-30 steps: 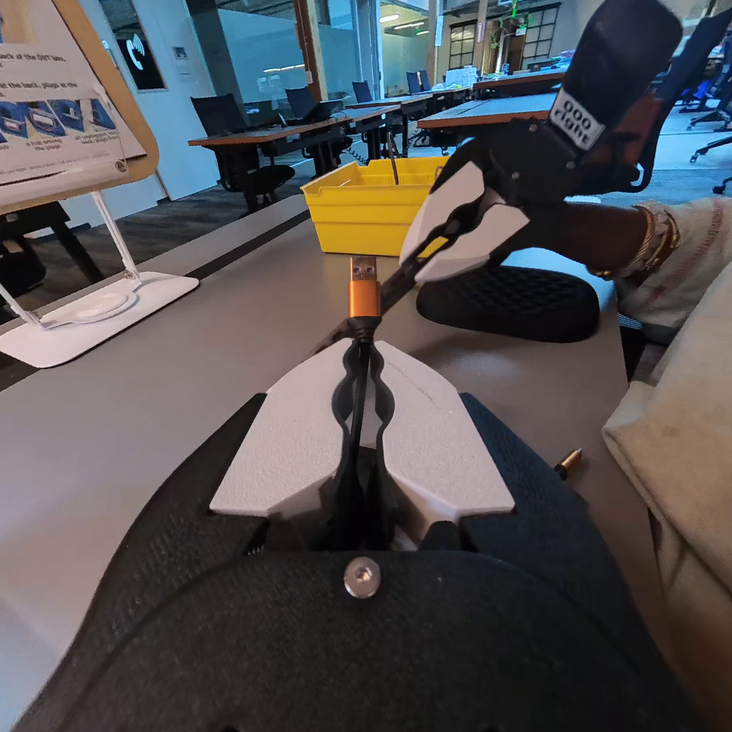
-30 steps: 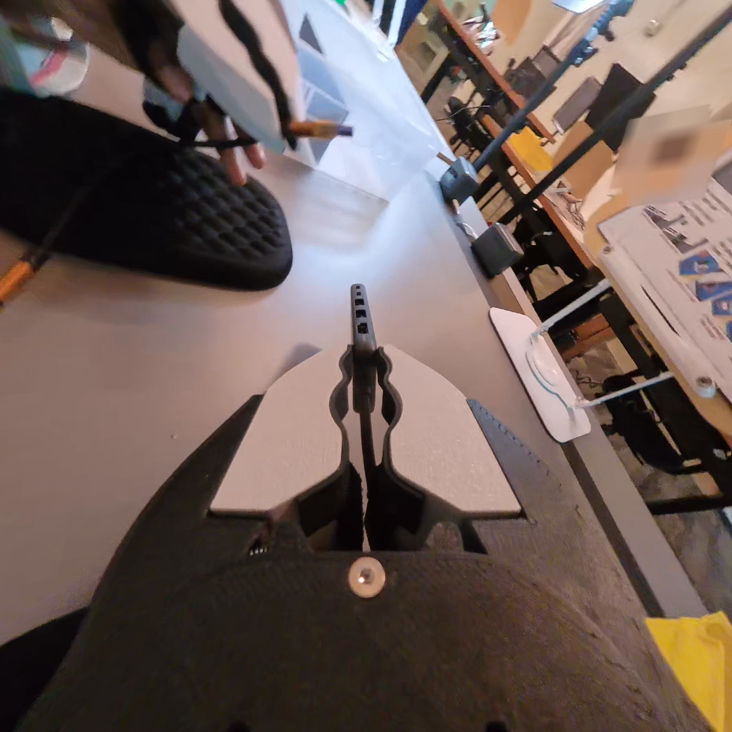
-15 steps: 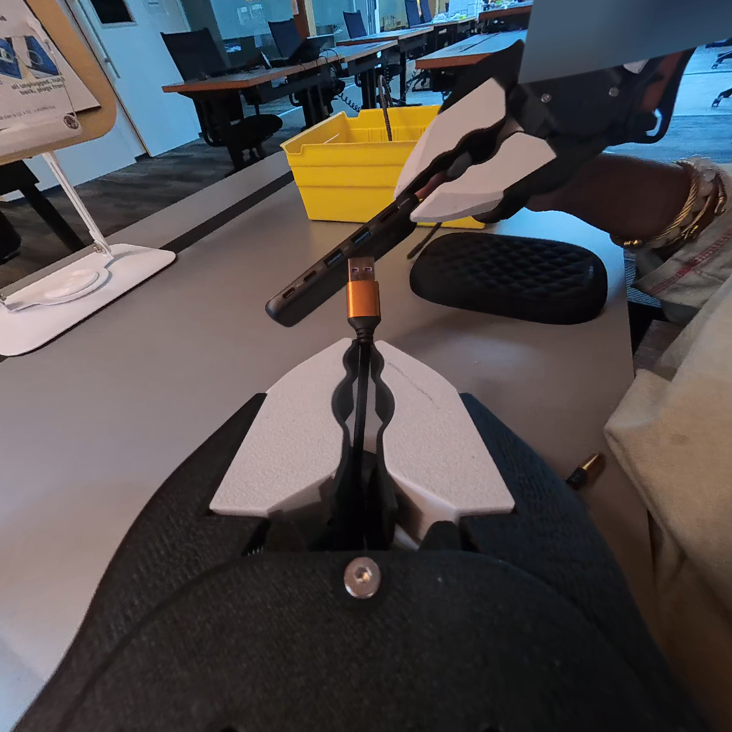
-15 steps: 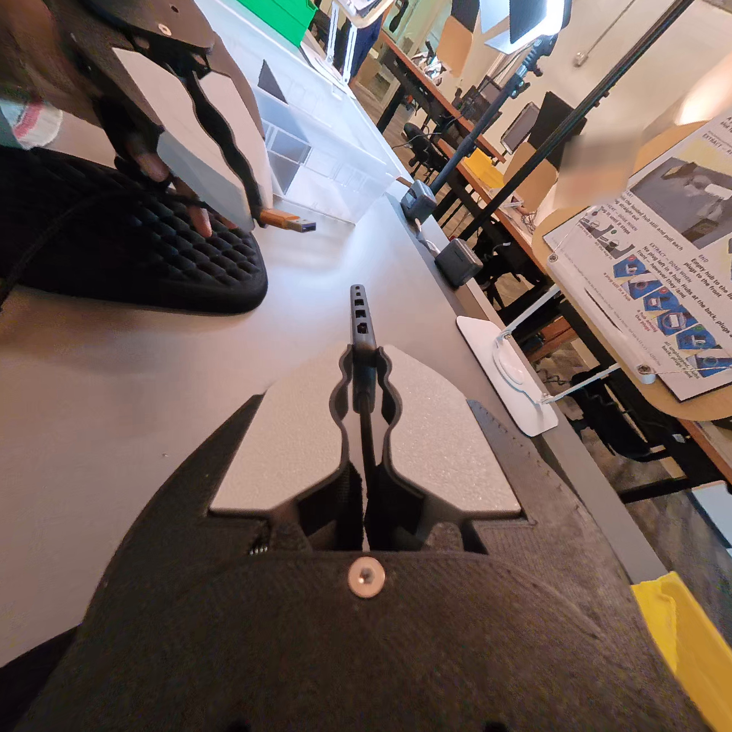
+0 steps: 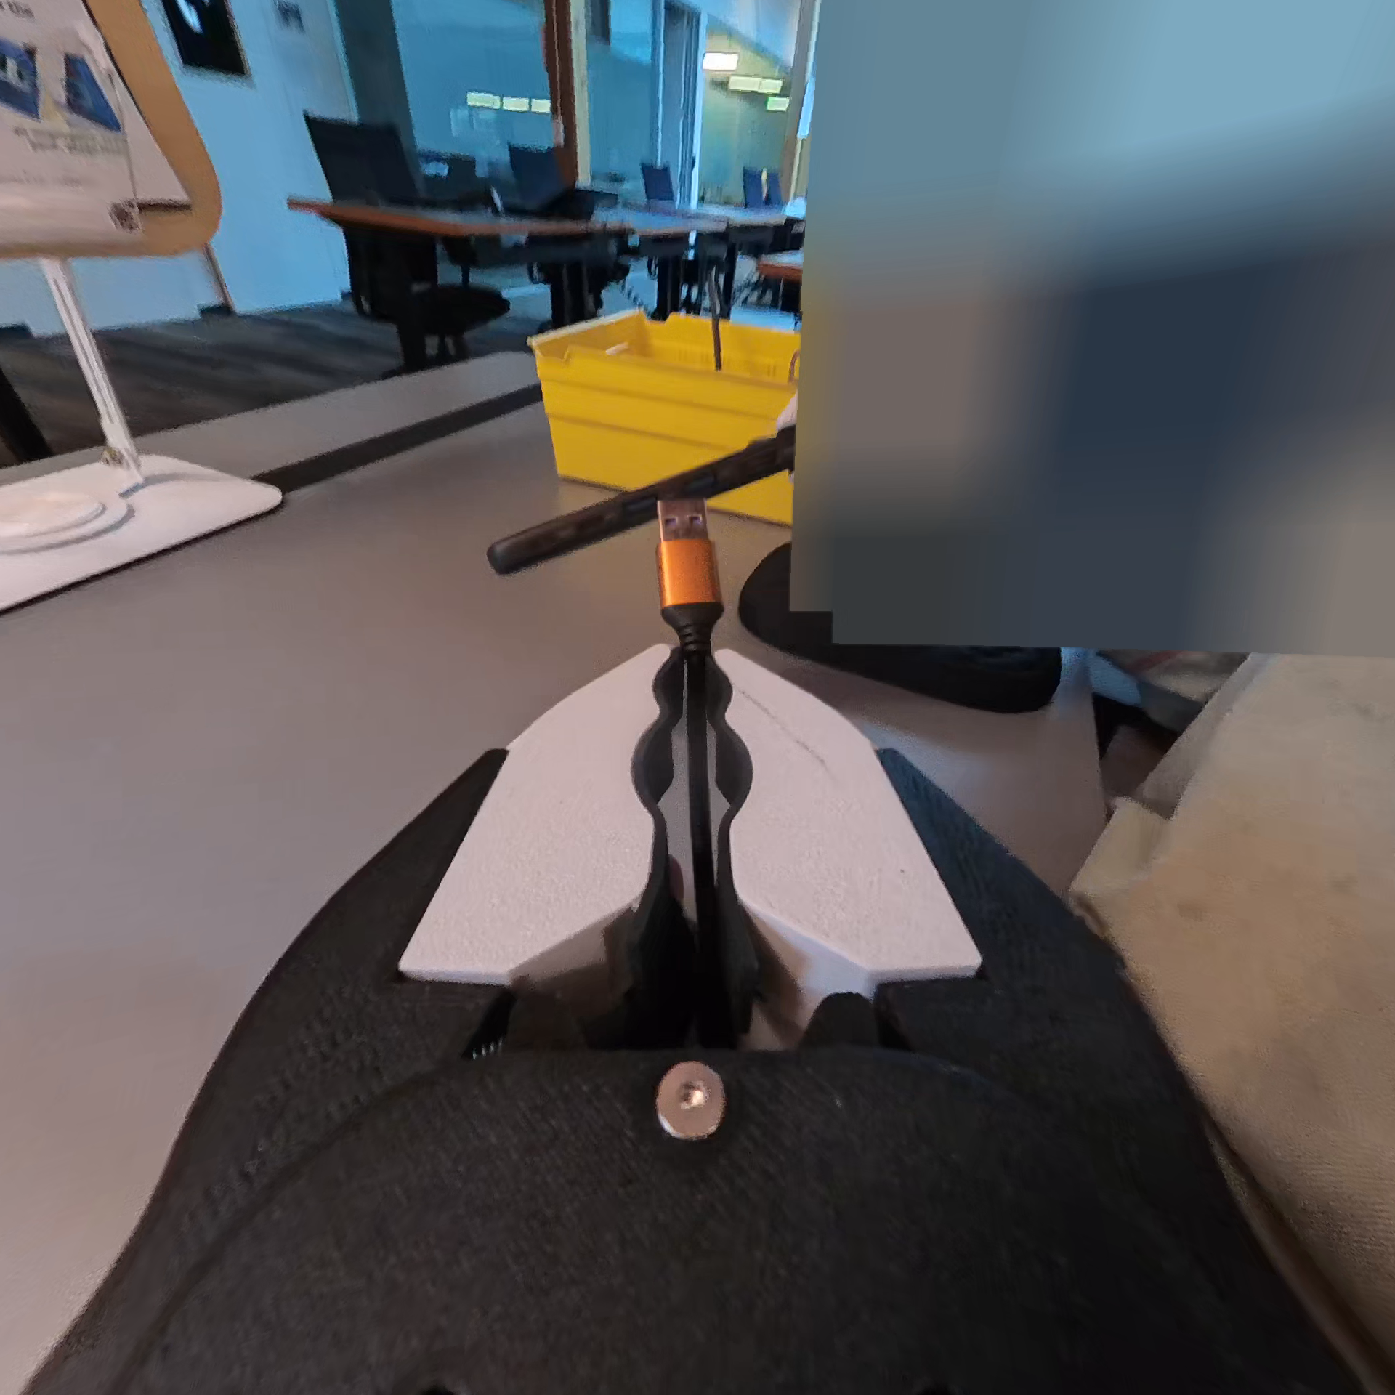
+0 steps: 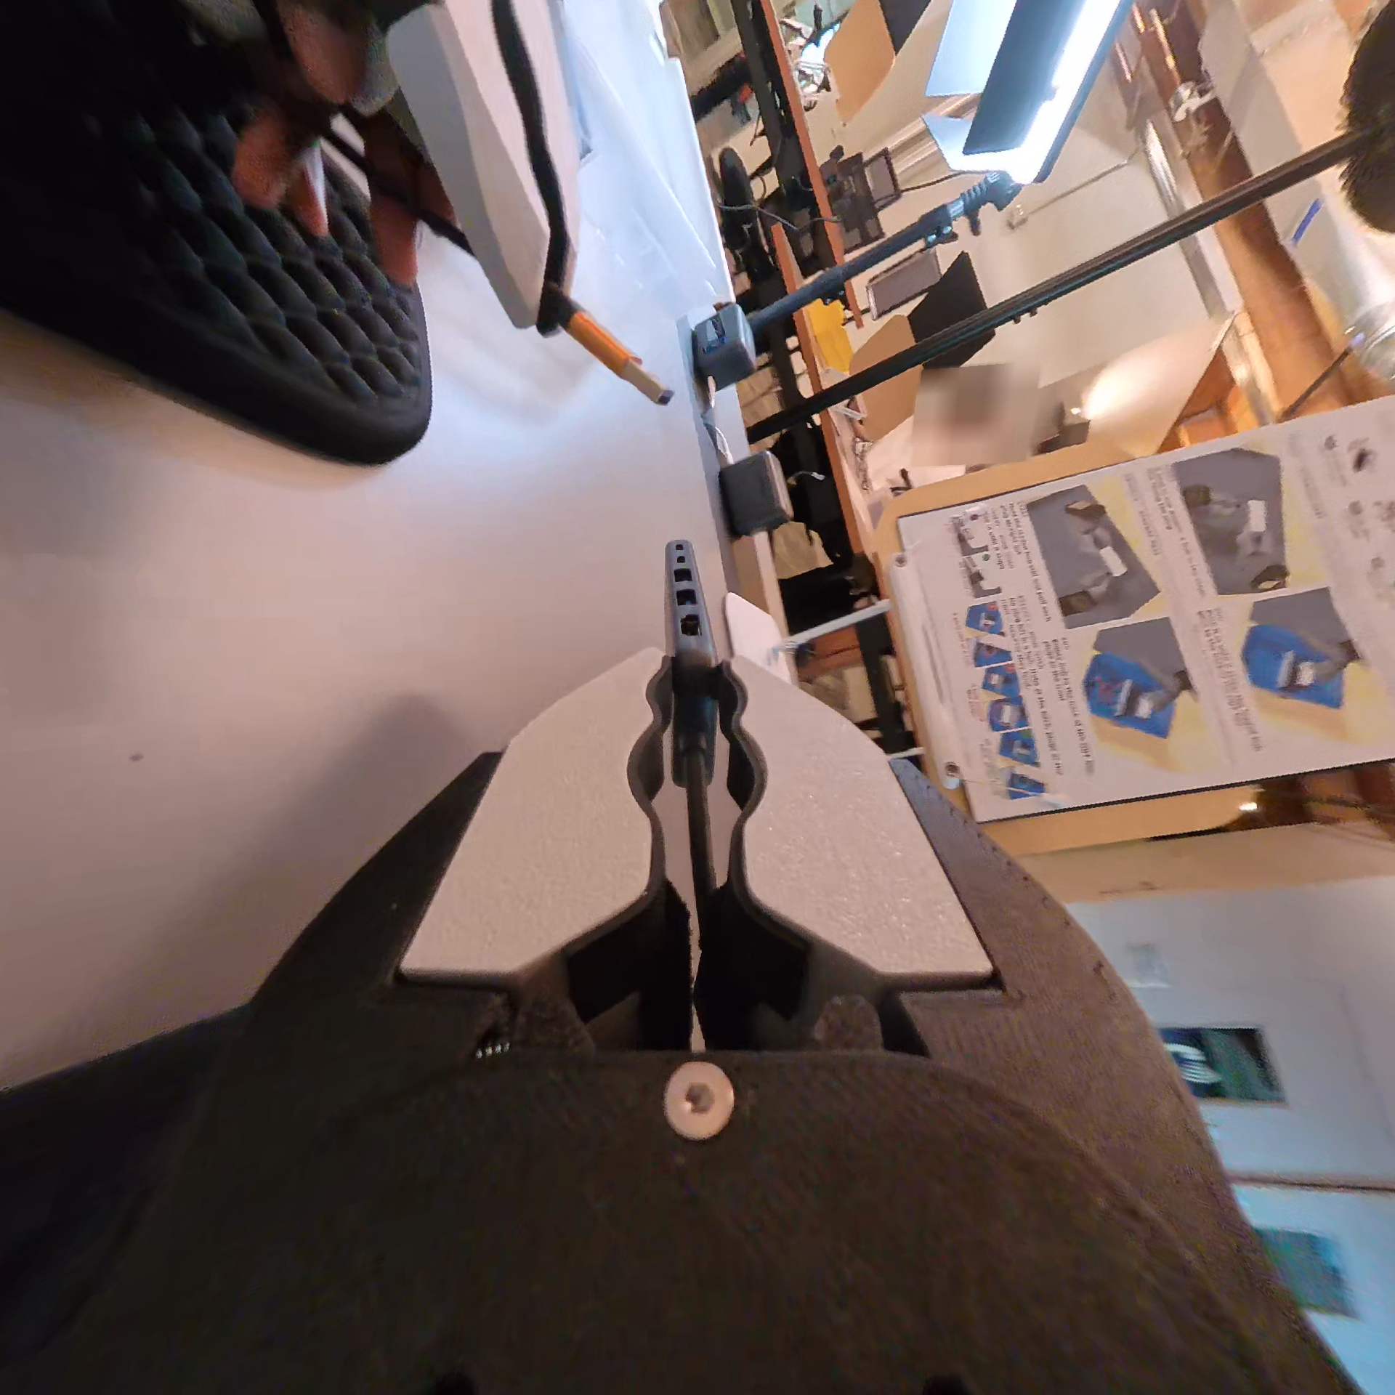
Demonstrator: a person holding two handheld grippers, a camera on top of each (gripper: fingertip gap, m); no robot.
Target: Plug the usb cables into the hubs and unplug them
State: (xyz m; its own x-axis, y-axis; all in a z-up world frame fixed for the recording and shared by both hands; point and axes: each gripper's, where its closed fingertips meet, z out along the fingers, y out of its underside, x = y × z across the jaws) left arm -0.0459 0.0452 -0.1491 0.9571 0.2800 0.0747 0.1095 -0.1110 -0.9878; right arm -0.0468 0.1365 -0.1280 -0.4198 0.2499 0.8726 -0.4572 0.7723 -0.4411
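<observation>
Left tongs (image 5: 691,657) grip usb cable (image 5: 685,562); right tongs (image 6: 692,660) grip hub (image 6: 685,604).

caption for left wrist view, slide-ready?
Left gripper clamps orange USB plug, tip at black hub held above grey table; yellow bin behind.

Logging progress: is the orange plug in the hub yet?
Out. In the right wrist view the orange plug hangs bare in the air, far from the hub.

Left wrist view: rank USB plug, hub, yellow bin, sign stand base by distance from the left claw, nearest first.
1. USB plug, just past the left claw tips, which grip its cable.
2. Hub, slanting right behind the plug.
3. Sign stand base, far left.
4. Yellow bin, behind the hub.
</observation>
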